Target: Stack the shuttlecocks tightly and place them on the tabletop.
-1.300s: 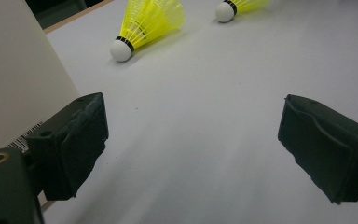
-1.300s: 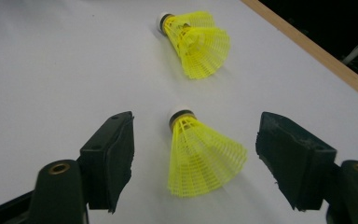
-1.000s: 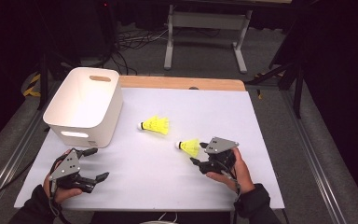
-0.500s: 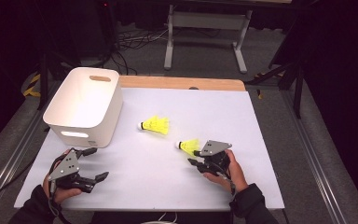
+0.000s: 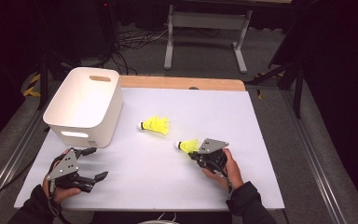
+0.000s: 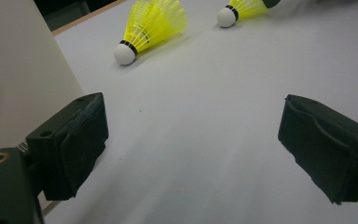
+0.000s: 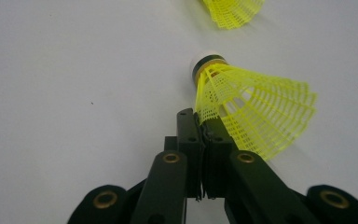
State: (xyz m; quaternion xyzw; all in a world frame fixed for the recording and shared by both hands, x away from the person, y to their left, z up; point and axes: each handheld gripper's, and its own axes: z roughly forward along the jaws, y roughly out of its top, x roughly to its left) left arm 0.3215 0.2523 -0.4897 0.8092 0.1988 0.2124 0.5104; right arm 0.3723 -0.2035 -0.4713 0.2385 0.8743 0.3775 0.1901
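Two yellow shuttlecocks lie on the white table (image 5: 177, 186). The far shuttlecock (image 5: 156, 125) (image 6: 151, 23) (image 7: 233, 11) rests free near the middle. The near shuttlecock (image 5: 188, 145) (image 6: 242, 9) (image 7: 247, 112) lies on its side with its cork pointing left. My right gripper (image 5: 192, 152) (image 7: 200, 119) has just been closing and is now shut on the edge of that shuttlecock's mesh skirt, which is pinched between the jaws. My left gripper (image 5: 94, 164) (image 6: 193, 149) rests at the front left, open wide, with only bare table between its pads.
A white bin (image 5: 81, 133) (image 6: 18, 84) with handle cut-outs stands at the back left, close to my left gripper. A wooden strip (image 5: 182, 83) runs along the table's far edge. A metal stand and cables lie on the floor beyond.
My right gripper has slid a little left and down onto the near shuttlecock, and its jaws have closed on the skirt. The left gripper has not moved.
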